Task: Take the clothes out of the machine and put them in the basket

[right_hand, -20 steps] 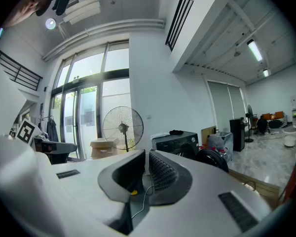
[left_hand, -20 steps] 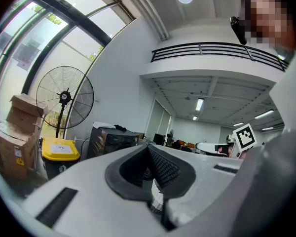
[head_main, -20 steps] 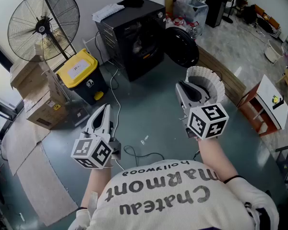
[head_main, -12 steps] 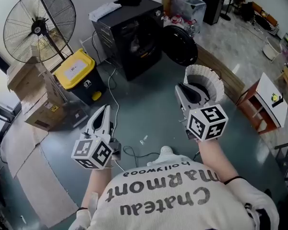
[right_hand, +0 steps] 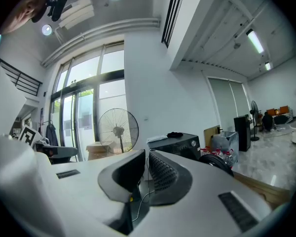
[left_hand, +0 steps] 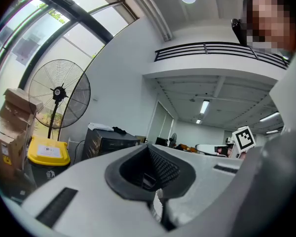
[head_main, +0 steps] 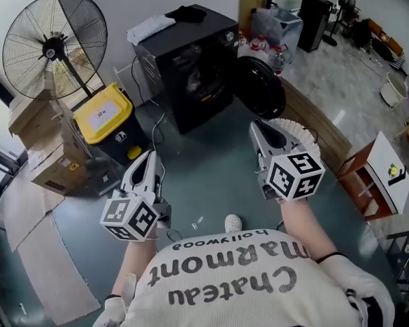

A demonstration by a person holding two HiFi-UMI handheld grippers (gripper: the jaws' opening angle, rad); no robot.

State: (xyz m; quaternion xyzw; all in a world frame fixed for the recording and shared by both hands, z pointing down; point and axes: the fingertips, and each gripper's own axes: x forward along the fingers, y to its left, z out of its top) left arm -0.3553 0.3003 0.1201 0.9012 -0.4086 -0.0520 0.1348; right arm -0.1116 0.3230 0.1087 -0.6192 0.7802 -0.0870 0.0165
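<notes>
The black washing machine [head_main: 191,60] stands ahead with its round door [head_main: 260,87] swung open to the right; something pale shows inside the drum [head_main: 195,65]. A white cloth [head_main: 150,27] and a black cloth [head_main: 185,12] lie on its top. The white ribbed basket [head_main: 303,129] sits on the floor at the right, partly hidden behind my right gripper [head_main: 262,129]. That gripper is shut and empty, level, pointing at the machine [right_hand: 177,144]. My left gripper [head_main: 148,161] is lower left, also shut with nothing in it, well short of the machine [left_hand: 106,142].
A big standing fan [head_main: 54,43], a yellow-lidded black bin [head_main: 108,111] and cardboard boxes [head_main: 37,142] stand to the left of the machine. A cable [head_main: 160,131] trails over the floor. A low wooden ledge [head_main: 317,118] and a red-brown stand [head_main: 375,176] lie at the right.
The view has moved forward toward the machine, and a shoe now shows on the floor in front of the person. Both grippers keep their pose, shut.
</notes>
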